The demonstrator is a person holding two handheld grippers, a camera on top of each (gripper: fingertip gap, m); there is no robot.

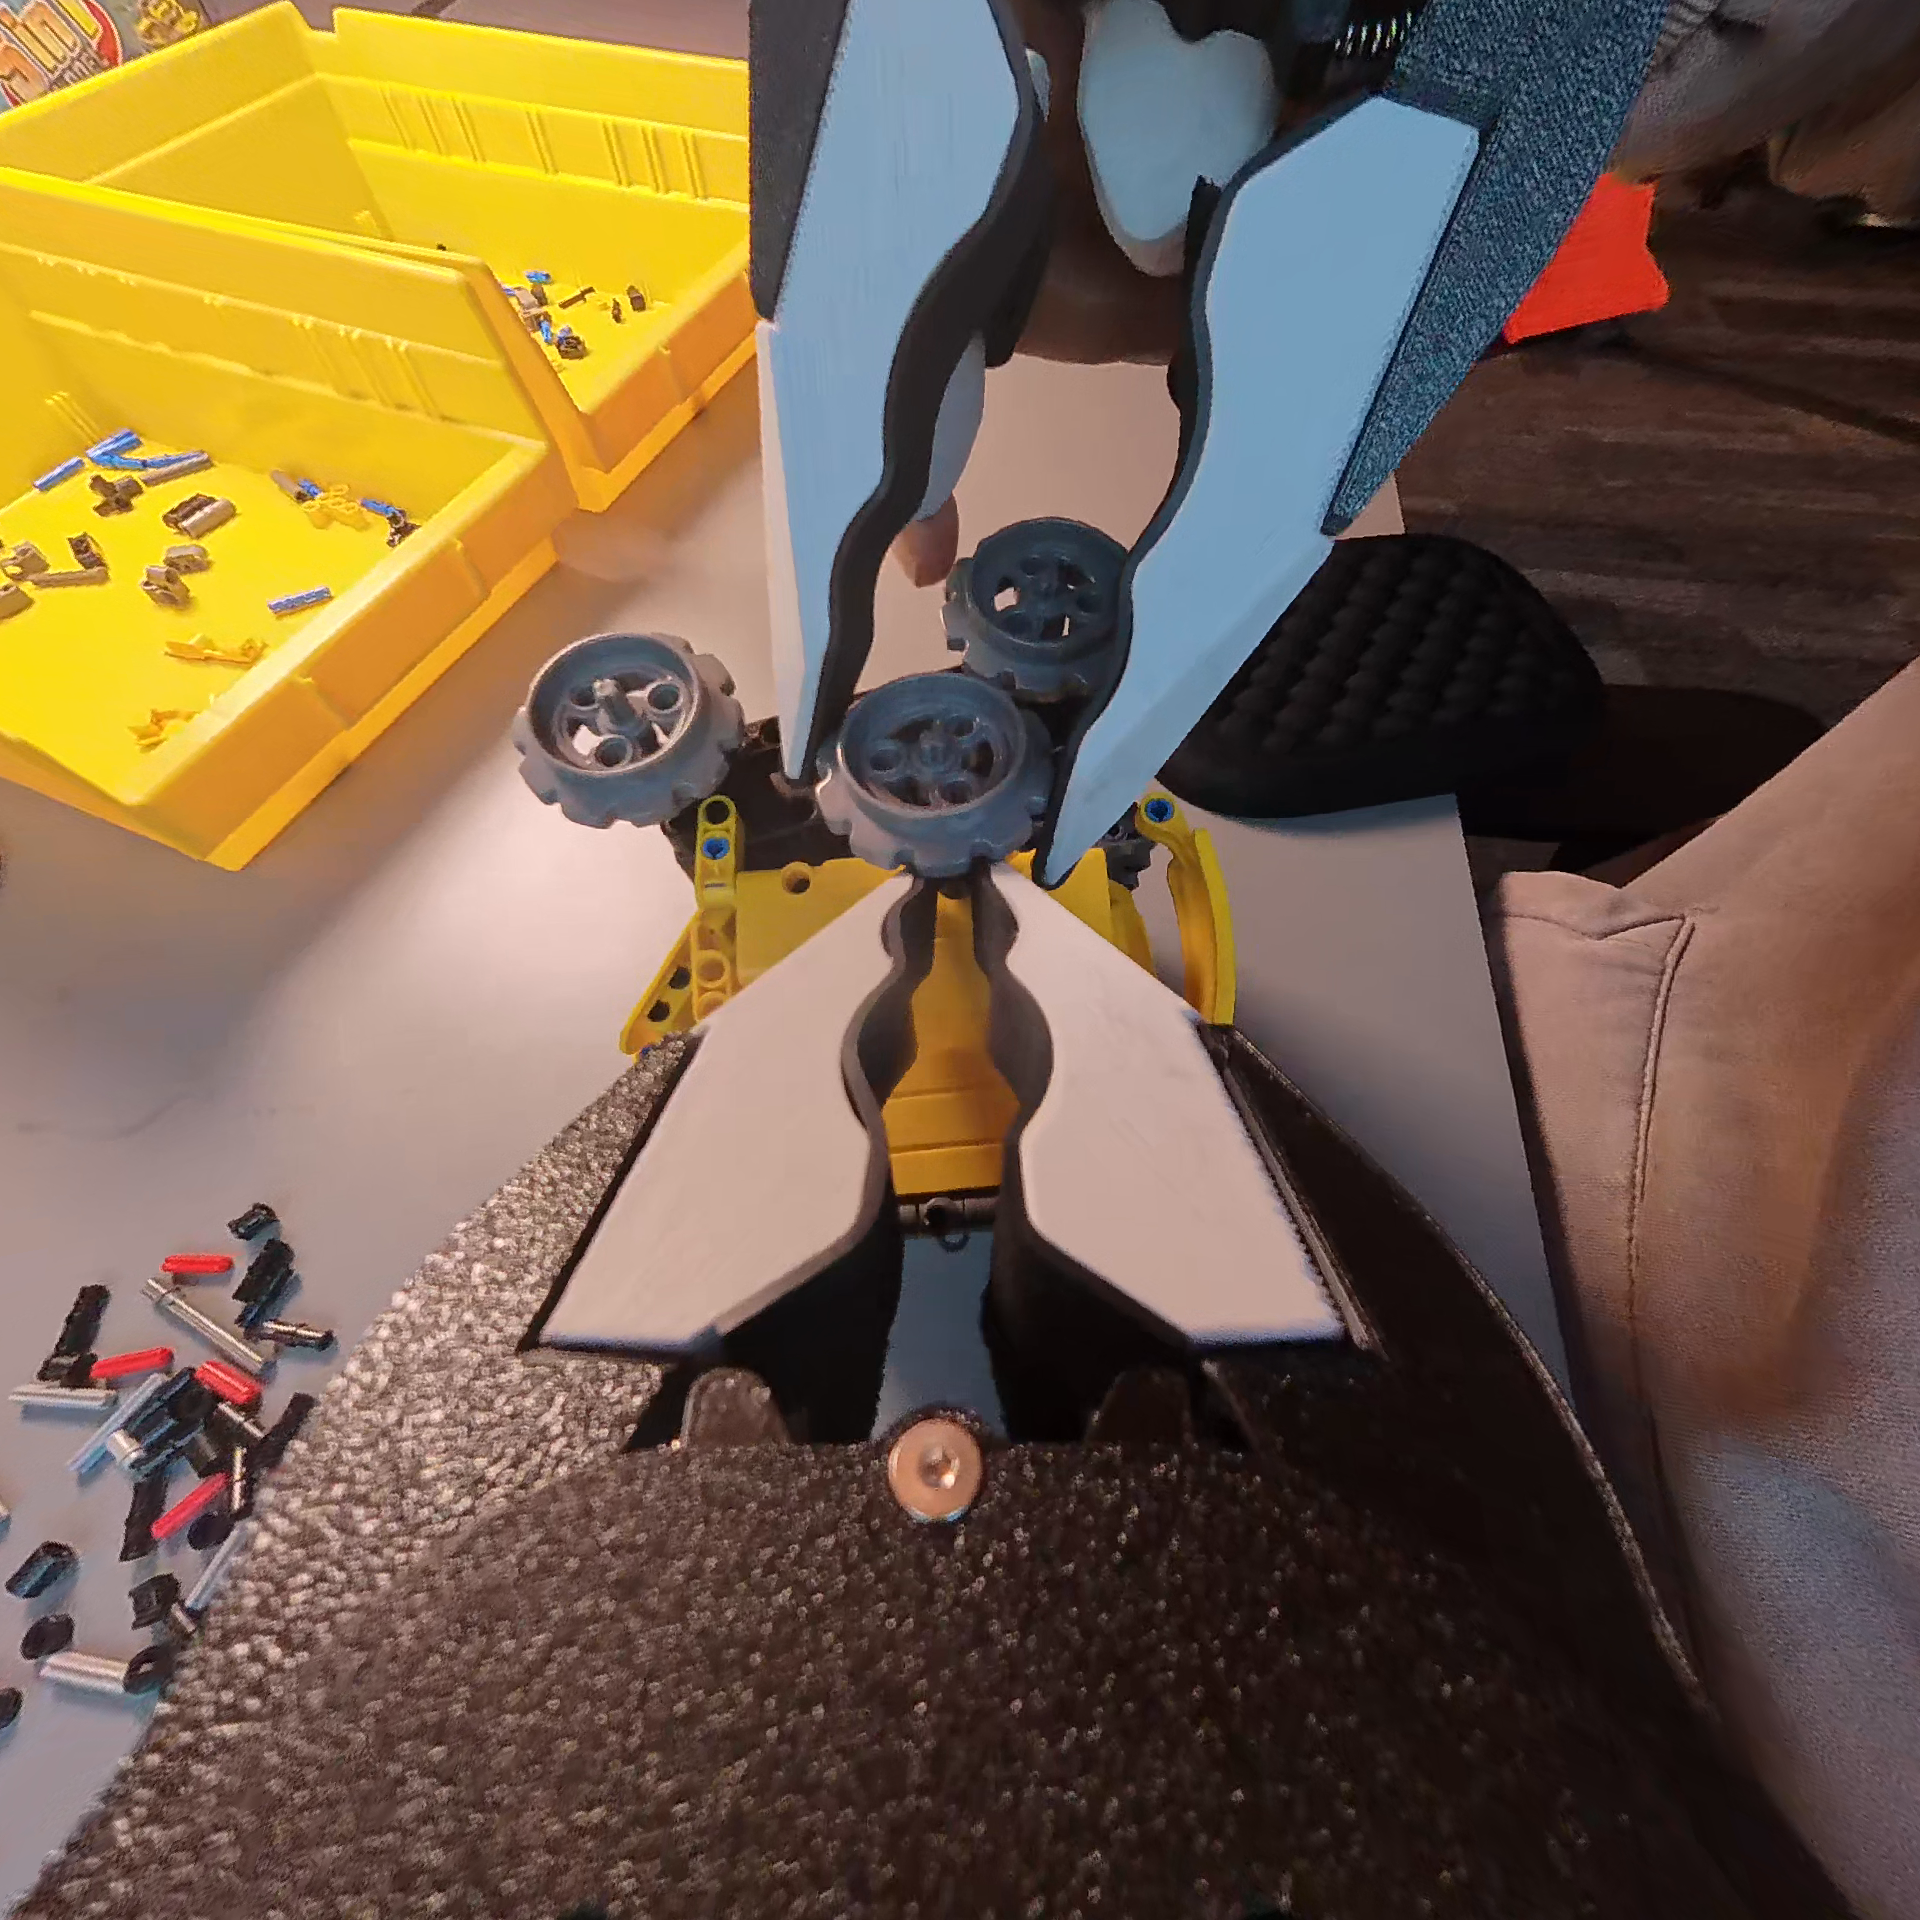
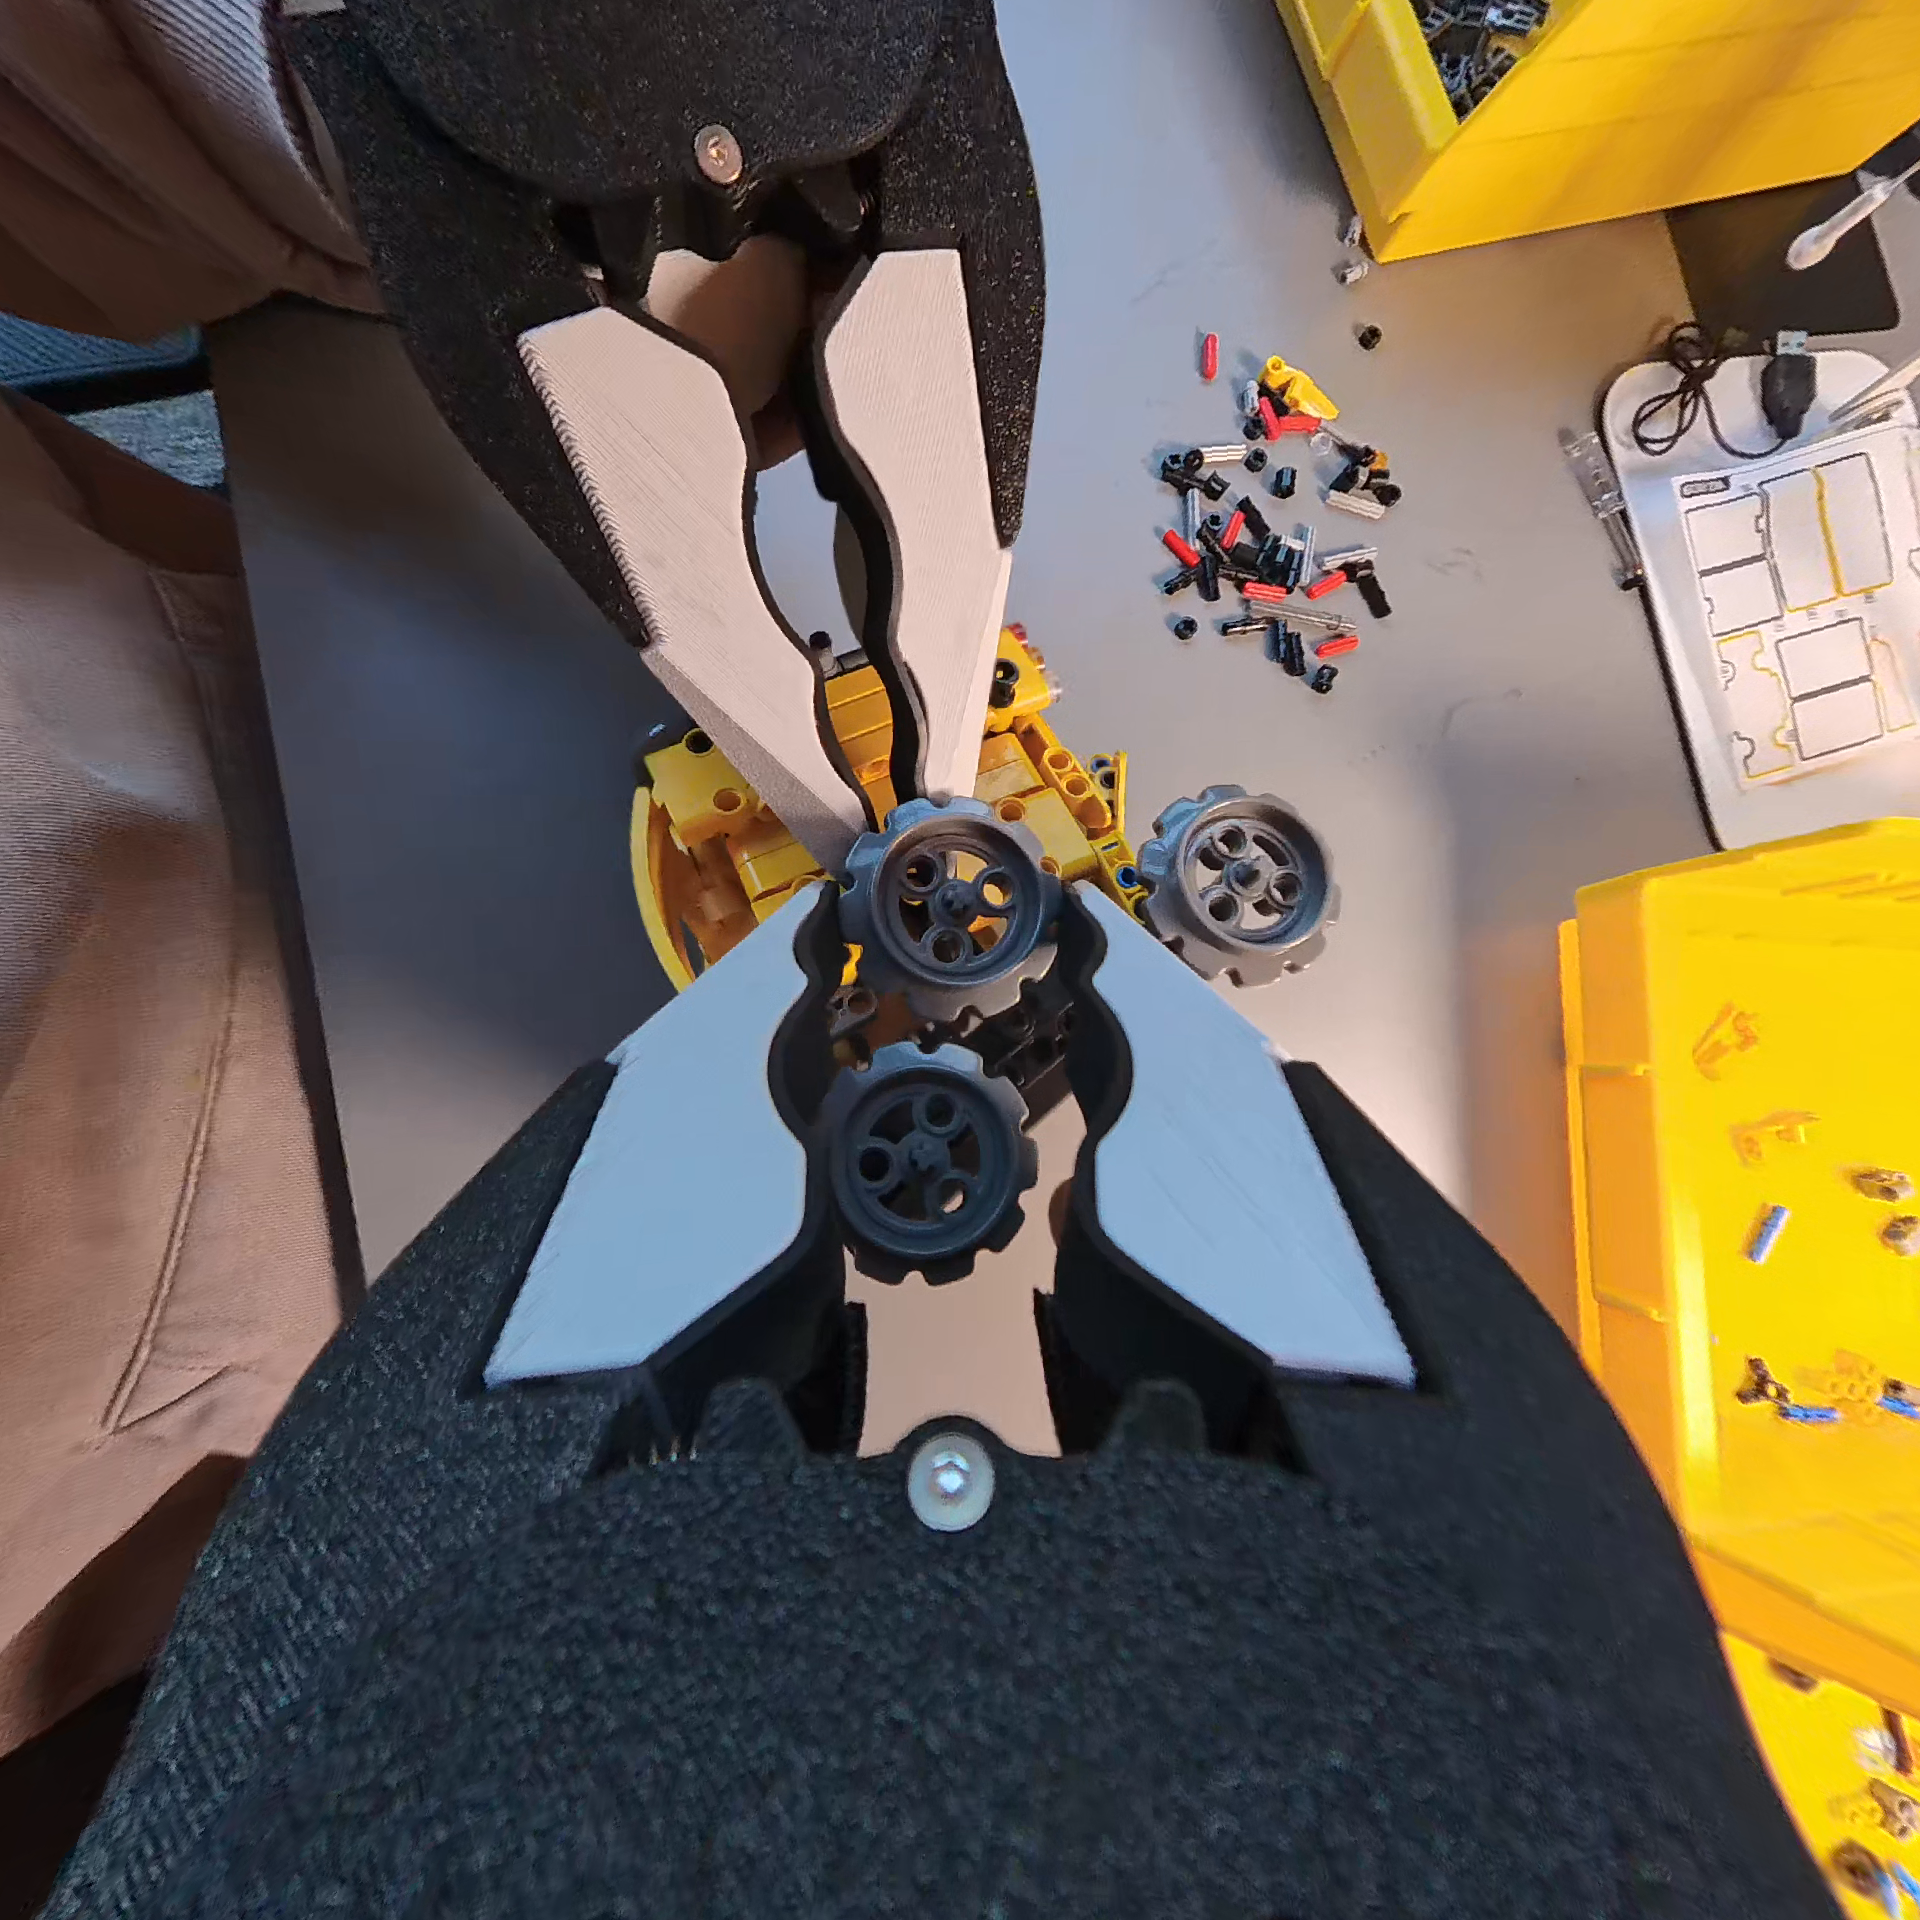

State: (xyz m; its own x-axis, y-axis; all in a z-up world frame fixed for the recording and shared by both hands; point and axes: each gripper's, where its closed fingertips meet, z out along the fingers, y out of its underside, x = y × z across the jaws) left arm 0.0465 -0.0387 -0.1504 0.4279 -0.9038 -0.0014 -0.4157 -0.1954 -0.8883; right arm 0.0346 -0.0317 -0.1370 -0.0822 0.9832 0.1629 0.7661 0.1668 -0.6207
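Left gripper (image 1: 940,883): in my left wrist view the two fingers are drawn in to a thin slit. Their tips sit at the 6 o'clock edge of the middle wheel (image 1: 935,769), over the yellow brick model (image 1: 945,1091). The tips hide the contact, so I cannot tell whether they pinch the wheel's tread or only rest against it.
Right gripper (image 2: 951,904): partly open, jaws spread about a wheel's width. They clasp the middle wheel at its 3 and 9 o'clock sides, and both pads look pressed to the tread.
Other wheels: in my right wrist view the near wheel (image 2: 925,1164) lies at 6 o'clock, between the finger roots and untouched. The side wheel (image 2: 1236,883) is at 3 o'clock, clear of both tools.
Model: on the grey table (image 2: 468,831), wheels turned upward.
Around it: loose pins (image 2: 1268,540) at 1 o'clock, a printed sheet (image 2: 1787,623) at 2 o'clock, and yellow bins (image 1: 312,748) at 10 o'clock in the left wrist view.
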